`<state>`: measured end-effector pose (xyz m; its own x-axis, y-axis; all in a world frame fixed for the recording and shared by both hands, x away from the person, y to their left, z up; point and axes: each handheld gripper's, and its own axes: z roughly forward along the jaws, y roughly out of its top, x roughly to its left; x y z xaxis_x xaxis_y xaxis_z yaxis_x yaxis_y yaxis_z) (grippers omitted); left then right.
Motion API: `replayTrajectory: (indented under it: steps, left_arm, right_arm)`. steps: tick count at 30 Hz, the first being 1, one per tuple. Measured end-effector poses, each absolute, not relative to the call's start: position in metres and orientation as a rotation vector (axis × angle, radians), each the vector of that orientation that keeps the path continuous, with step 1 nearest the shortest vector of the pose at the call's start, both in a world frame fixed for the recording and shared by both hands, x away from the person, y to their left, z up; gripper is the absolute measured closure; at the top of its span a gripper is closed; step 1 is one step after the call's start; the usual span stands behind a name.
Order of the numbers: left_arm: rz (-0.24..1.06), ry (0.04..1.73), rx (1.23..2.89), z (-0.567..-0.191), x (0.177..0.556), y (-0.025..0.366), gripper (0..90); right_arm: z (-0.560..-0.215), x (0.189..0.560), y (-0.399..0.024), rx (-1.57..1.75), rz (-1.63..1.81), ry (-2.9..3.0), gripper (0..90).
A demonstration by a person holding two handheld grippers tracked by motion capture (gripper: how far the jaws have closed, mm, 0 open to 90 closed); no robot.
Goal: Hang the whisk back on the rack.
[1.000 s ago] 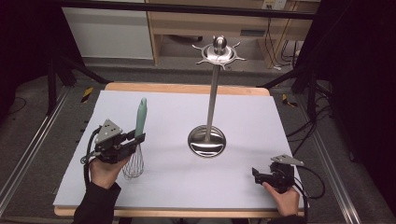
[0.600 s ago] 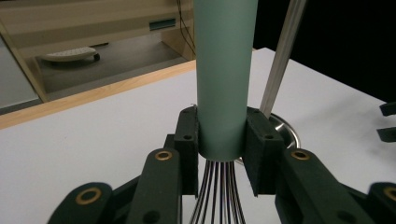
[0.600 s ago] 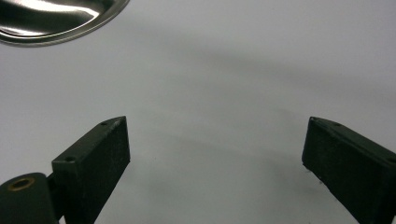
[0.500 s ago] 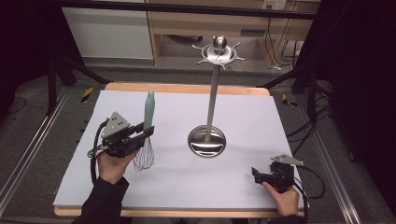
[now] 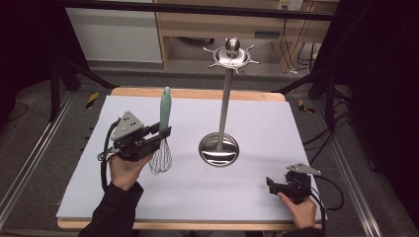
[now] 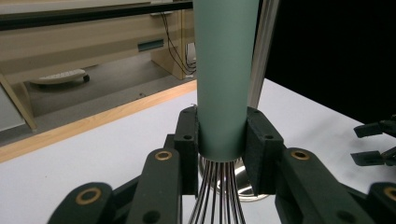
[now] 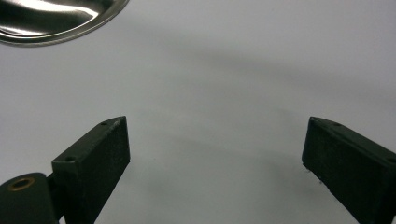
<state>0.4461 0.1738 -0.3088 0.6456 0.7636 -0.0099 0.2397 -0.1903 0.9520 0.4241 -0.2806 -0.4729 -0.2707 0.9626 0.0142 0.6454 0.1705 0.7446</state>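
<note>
So the landmark here was the steel utensil stand, a tall pole on a round shiny base sitting roughly mid-table on the white table. Left of that stand, the left gripper was clamped on the whisk, squeezing the bottom of its pale green handle right where the wires start. The whisk was upright, handle up, wire cage hanging down, looking lifted off the surface. In the left gripper view the handle sat snug between both jaws, with the stand's pole just behind it. The right gripper was down by the near edge, right of the stand's base, low over the table, jaws spread wide with nothing in them.
</note>
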Motion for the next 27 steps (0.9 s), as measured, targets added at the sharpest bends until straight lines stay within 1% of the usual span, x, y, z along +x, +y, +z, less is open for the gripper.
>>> replayTrajectory:
  steps: [27]
  left_arm:
    - [0.593, 0.736, 1.75, -0.279, 0.449, 0.143, 68.7]
  right_arm:
    - [-0.472, 0.424, -0.281, 1.523, 0.913, 1.987, 8.1]
